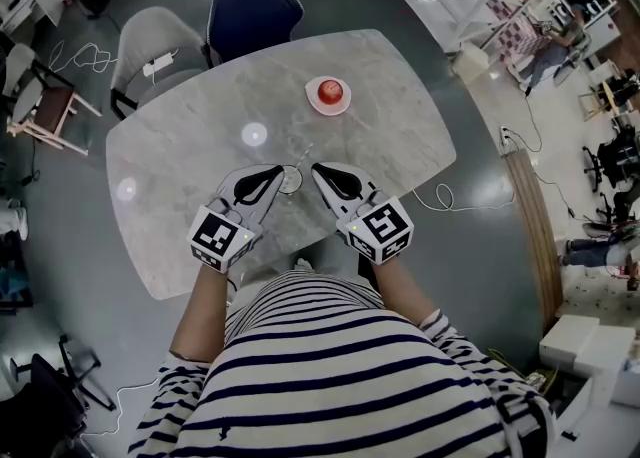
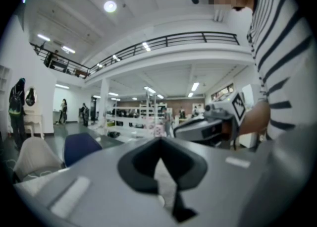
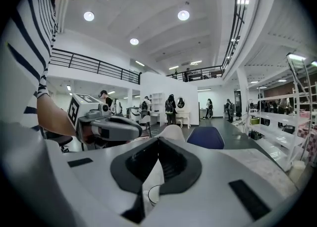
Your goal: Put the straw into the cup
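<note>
A small clear cup [image 1: 290, 180] stands on the marble table [image 1: 400, 136] near its front edge, between my two grippers. A thin clear straw [image 1: 304, 154] seems to lie on the table just beyond the cup; it is faint. My left gripper [image 1: 280, 171] is at the cup's left, jaws shut with nothing seen between them. My right gripper [image 1: 314, 168] is at the cup's right, also shut and empty. In the right gripper view the cup's rim [image 3: 152, 195] shows below the closed jaws [image 3: 157, 141]. The left gripper view shows its closed jaws [image 2: 159, 141] and the right gripper [image 2: 208, 128] beyond.
A red thing on a small white plate [image 1: 328, 95] sits at the far middle of the table. A navy chair [image 1: 255, 6] and a grey chair [image 1: 160, 41] stand behind the table's far edge. My striped torso is against the near edge.
</note>
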`<state>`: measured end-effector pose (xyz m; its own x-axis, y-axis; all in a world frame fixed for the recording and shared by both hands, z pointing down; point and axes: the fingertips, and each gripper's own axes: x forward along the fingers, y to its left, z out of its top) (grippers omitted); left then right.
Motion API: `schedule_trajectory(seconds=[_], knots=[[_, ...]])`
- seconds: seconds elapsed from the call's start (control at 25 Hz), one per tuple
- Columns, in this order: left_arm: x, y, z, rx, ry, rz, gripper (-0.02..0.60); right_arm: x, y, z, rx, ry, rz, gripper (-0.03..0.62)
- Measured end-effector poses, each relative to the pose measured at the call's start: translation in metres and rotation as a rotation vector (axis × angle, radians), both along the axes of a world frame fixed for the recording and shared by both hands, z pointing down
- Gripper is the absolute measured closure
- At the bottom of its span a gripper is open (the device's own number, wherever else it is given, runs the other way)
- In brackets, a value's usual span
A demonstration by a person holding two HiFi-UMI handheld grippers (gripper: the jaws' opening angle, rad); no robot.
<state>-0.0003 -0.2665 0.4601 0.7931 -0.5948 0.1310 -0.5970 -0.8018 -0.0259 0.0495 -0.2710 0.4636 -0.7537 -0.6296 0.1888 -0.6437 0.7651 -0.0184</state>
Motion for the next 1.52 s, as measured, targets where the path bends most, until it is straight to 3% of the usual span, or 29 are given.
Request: schedule_trajectory(seconds=[1.52], knots=[[0.0051, -0.0041, 0.0020, -0.007, -0.007, 0.005, 0.575, -0.0080, 0.0022, -0.0030, 0.012, 0.031, -0.060, 0.588]])
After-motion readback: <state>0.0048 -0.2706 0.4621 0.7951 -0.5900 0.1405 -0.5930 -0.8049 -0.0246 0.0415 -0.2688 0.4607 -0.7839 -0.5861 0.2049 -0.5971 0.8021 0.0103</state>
